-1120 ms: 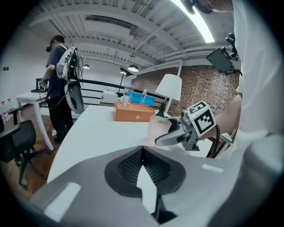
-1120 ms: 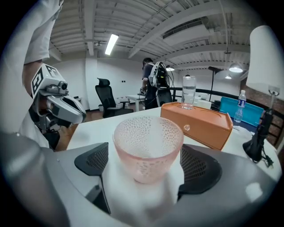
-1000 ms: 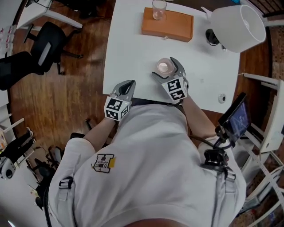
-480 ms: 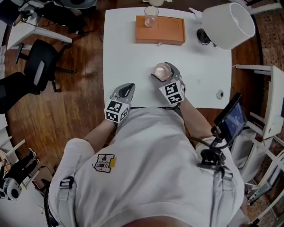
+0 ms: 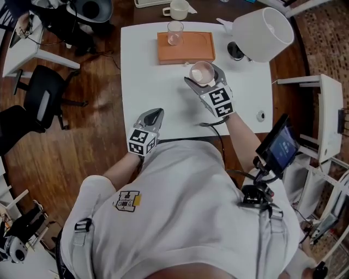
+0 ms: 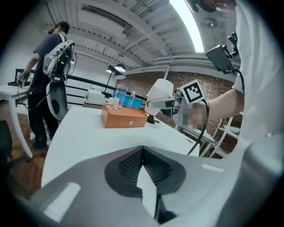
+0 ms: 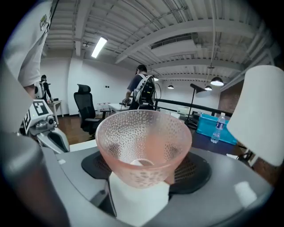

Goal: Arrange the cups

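My right gripper [image 5: 203,75] is shut on a pink dimpled glass cup [image 5: 199,71] and holds it upright above the white table [image 5: 147,82], just in front of the orange box [image 5: 188,50]. In the right gripper view the cup [image 7: 144,142] fills the space between the black pads [image 7: 195,170]. A clear glass cup [image 5: 175,32] stands on the box's left part. My left gripper [image 5: 153,115] is shut and empty over the table's front edge. The left gripper view looks across the table to the box [image 6: 124,118] and the glass [image 6: 116,101] on it.
A lamp with a big white shade [image 5: 262,31] stands at the table's back right, its dark base [image 5: 236,50] beside the box. A white mug [image 5: 178,9] sits beyond the table. An office chair [image 5: 41,103] stands on the wooden floor to the left. A person [image 6: 49,66] stands further off.
The right gripper's jaws closed on the pink cup, then lifted it off the table and carried it toward the orange box. The left gripper stayed shut by the front edge.
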{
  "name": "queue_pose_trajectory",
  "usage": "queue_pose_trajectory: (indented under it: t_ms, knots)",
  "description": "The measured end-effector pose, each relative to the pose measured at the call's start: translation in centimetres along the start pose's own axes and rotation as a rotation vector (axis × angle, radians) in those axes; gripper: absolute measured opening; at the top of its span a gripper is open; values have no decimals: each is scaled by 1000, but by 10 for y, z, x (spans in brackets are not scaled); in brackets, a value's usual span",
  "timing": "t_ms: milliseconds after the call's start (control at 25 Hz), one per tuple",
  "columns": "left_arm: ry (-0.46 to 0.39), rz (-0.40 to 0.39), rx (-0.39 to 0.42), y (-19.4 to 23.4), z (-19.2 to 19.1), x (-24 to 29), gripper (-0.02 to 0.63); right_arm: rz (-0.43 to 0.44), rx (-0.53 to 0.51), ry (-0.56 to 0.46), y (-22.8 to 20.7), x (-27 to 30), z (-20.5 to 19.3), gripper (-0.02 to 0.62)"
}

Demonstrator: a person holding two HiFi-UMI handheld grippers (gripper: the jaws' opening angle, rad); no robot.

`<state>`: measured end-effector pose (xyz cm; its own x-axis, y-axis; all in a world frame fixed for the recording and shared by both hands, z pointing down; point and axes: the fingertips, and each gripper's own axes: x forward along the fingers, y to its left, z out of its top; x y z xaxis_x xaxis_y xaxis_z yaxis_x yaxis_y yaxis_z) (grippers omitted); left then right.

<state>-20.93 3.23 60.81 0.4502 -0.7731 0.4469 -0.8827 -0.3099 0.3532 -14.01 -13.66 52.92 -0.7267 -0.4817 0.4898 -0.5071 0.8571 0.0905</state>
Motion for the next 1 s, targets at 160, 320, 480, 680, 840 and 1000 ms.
queue_pose_trajectory:
  t_ms: [160,320,480,680,840,1000]
  knots:
    - [-2,8,-7,-6,-4,-4,0,-22,-25,-47,-34,-3,46,371]
    - [-16,36,-7,-13,-3,-12,0,-39,-54,-83,-62,-1,85,371]
    - [-34,105,-30,-6,2,-22,0,-33,-64,-93,-84,19,103,371]
    - [-41,194,-56,4,-3,-39,0,-33,-63,-73,-103,46,98,371]
    - [-27,248,-80,8,-8,-48,0,-43,-30,-45,-122,70,75,371]
    - [5,282,-92,5,-15,-55,0,-51,-2,4,-137,93,40,371]
